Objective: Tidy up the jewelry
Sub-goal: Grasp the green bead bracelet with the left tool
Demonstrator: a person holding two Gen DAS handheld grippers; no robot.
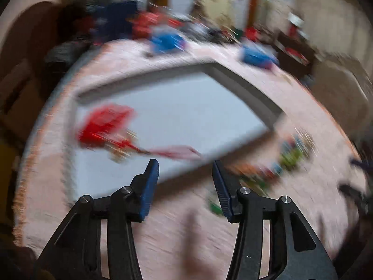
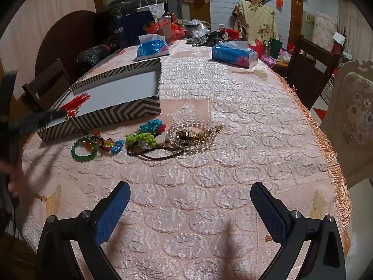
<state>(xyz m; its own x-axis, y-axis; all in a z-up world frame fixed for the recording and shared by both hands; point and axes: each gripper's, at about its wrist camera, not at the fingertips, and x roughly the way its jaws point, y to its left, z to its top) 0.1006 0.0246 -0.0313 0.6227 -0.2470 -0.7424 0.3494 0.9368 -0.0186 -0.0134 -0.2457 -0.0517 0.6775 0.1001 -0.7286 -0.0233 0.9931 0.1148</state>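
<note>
Pink bumpy cloth (image 2: 233, 121) covers the counter. A striped box (image 2: 130, 110) sits on it w/ a red tassel (image 2: 78, 101) inside, near the box's front wall. Just in front of the box lies the jewelry: a green bead ring (image 2: 82, 150), bright clips (image 2: 109, 143), fuzzy green & blue bits (image 2: 144, 133), a clear bead string (image 2: 186, 135) & a gold chain (image 2: 198, 135). Left gripper (image 1: 185, 165) is over the box's front edge, fingers spread, nothing btwn them; that view is blurry. Right gripper (image 2: 190, 191) hangs over bare cloth, fingers wide apart, empty.
</note>
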